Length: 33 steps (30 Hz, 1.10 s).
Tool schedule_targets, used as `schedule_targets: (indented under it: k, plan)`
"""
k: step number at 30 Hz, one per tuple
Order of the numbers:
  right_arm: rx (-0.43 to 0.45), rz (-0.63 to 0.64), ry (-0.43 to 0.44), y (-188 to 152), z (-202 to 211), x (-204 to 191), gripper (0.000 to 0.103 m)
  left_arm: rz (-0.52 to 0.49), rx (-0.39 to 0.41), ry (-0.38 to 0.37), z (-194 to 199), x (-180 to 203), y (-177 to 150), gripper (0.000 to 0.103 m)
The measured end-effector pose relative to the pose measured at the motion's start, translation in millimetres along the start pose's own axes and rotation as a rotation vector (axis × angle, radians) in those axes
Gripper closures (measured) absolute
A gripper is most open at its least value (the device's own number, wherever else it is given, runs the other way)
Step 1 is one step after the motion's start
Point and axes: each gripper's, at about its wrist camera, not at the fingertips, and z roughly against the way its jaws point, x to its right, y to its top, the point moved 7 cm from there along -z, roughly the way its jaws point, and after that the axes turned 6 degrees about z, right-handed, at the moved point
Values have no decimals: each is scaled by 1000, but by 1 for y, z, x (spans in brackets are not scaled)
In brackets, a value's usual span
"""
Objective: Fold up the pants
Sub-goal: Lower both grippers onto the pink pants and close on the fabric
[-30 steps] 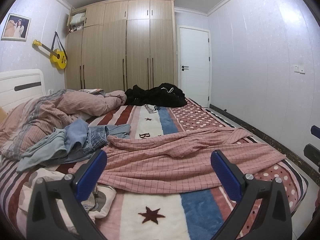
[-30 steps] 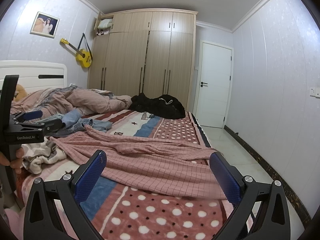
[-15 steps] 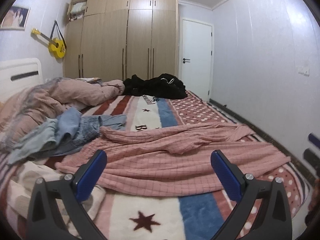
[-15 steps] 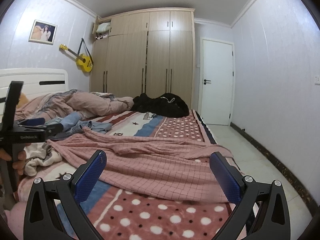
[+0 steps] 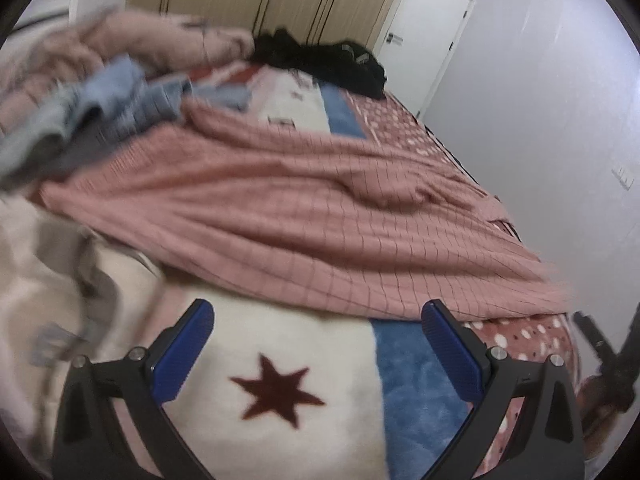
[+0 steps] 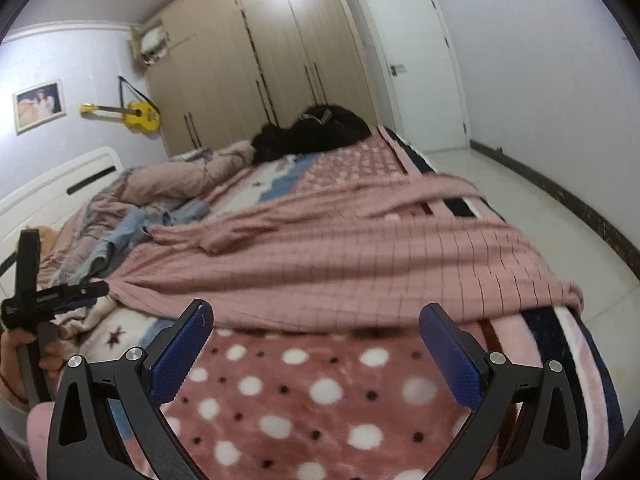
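Note:
Pink checked pants (image 5: pixel 304 216) lie spread and wrinkled across the bed, waist to the left and legs to the right; they also show in the right wrist view (image 6: pixel 360 264). My left gripper (image 5: pixel 316 344) is open and empty, low over the blanket just short of the pants' near edge. My right gripper (image 6: pixel 316 344) is open and empty, low over the dotted blanket near the pants' hem end. The left gripper also shows at the left of the right wrist view (image 6: pixel 92 290), close to the waist end of the pants.
Blue jeans (image 5: pixel 100 112) lie bunched beside the pants' waist. A cream garment (image 5: pixel 44 280) lies at the near left. A black clothes pile (image 6: pixel 316 128) sits at the far end of the bed. A pink duvet (image 6: pixel 168 176) is heaped by the headboard. Floor (image 6: pixel 540 208) lies right of the bed.
Both grippers have dropped and tilted down toward the bed and moved closer to the pants' near edge. Both stay open. The pants have not moved.

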Motion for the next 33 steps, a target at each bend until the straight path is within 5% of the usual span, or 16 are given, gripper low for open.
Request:
schedule_targets:
  k: [7,20,29,33]
  plan:
    - [-97,-95,-20,-21,-24,25,0,127,-81,1,-46,-19,3,1]
    - [-110,-204,-85,-13,-36,64,1,207,-21,118,-75,-50,59,6]
    - [-71,-326,-140,3,-46,99,1,143,-12,117,-78,-19,70,6]
    - [-51,-380,-155,9,-46,116,2,164,11,163,-77,-31,82,26]
